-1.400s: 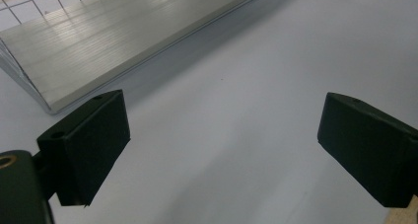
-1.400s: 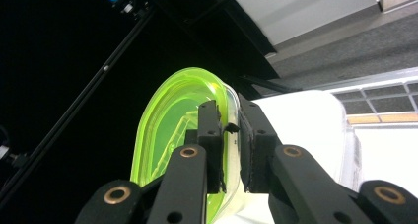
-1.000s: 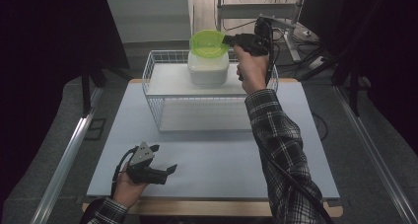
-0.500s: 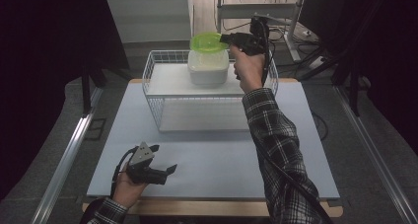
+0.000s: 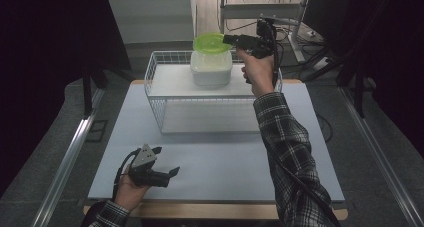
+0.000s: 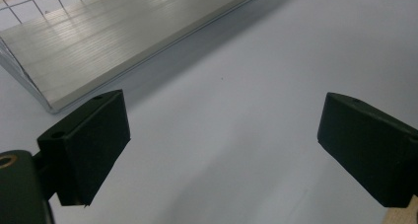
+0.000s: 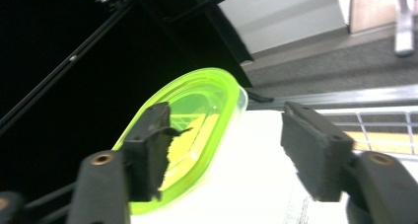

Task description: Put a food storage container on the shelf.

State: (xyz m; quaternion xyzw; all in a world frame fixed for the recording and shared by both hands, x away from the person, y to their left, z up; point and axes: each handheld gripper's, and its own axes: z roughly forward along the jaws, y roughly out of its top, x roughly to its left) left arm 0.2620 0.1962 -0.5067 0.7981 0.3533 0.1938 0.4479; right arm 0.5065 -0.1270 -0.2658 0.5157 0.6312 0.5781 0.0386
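Lime-green plastic marks the lid [image 5: 212,42], which is seen lying slightly tilted on top of a white container [image 5: 211,68] at the back of a white wire basket [image 5: 165,94]; the container is stood on a pale board [image 5: 175,82] laid across the basket's top. The right gripper [image 5: 231,39] is held level at the lid's right edge, above the basket's far side, by a hand coming out of a plaid sleeve [image 5: 290,152]. In the right gripper view its fingers [image 7: 150,145] are parted, one of them in front of the green lid [image 7: 192,120] and the other over the white container [image 7: 246,184]; the fingers have just been opening, and the pads are not seen pressing on the lid. Whether the near finger touches the rim cannot be told. The left gripper [image 5: 170,176] is held low over the near left part of the light tabletop [image 5: 225,157], well apart from the basket. In the left gripper view its fingers [image 6: 91,140] are spread wide, with nothing but bare tabletop [image 6: 236,115] between them and the edge of the board [image 6: 123,41] farther off.
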